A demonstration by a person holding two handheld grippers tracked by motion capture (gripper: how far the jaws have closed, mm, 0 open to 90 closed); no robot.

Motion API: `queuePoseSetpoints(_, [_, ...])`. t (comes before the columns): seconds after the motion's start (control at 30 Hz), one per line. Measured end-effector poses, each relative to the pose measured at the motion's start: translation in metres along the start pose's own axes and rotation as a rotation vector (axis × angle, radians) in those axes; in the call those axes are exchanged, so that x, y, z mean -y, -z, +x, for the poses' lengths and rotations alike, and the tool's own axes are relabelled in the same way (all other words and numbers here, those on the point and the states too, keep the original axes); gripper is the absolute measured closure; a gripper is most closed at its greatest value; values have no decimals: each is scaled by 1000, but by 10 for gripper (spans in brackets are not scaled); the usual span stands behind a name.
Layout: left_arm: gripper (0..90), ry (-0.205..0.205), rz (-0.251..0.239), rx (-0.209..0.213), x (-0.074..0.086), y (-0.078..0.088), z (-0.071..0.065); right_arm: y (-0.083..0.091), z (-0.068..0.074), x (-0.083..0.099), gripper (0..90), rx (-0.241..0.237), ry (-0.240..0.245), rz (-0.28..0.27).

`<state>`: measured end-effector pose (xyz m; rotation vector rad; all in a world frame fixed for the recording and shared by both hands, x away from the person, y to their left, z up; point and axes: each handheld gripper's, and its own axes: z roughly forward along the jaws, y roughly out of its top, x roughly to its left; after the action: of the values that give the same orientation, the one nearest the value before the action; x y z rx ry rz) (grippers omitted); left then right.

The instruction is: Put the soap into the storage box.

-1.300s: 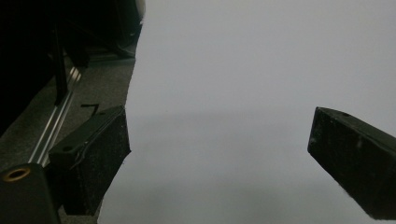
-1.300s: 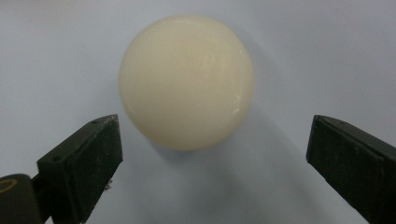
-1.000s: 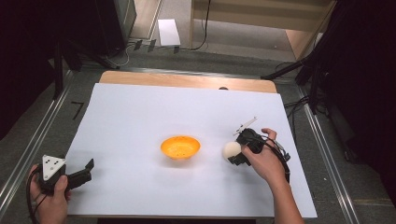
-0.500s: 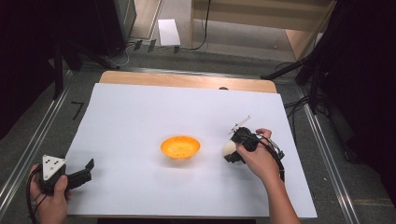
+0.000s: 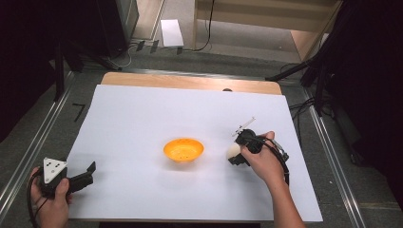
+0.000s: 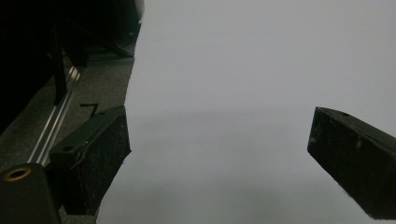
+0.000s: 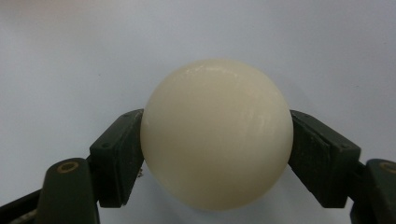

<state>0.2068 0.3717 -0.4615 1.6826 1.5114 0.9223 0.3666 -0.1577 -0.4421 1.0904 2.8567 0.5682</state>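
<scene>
A cream-white ball (image 7: 217,135) sits between both black pads of my right gripper (image 7: 217,154), which is shut on it. From above, the ball (image 5: 233,151) lies on the white sheet just right of an orange bowl (image 5: 183,149), with my right gripper (image 5: 236,154) pointing left toward the bowl. My left gripper (image 5: 90,170) rests near the sheet's front left corner, jaws wide apart. In the left gripper view its pads (image 6: 98,154) frame bare white sheet with nothing between them.
The white sheet (image 5: 190,118) covers a wooden table whose far edge (image 5: 190,83) shows. Metal rails (image 5: 35,147) run along both sides. A cable (image 5: 285,164) loops from the right gripper. Dark stands and cables crowd the floor beyond.
My right gripper's jaws have closed on the ball. Both hands have hardly shifted.
</scene>
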Motion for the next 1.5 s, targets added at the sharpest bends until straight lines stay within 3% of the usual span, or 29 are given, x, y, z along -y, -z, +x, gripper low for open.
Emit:
queuePoseSetpoints(0.17, [61,-1,0,0,0,0,0,5,0,0,251,-5,-6,-18])
queuePoseSetpoints(0.5, [61,-2,-1,0,0,0,0,19,6,-12,251,8,27,-41])
queuePoseSetpoints(1.5, [63,-2,0,2,0,0,0,36,45,-74,251,-38,174,-79])
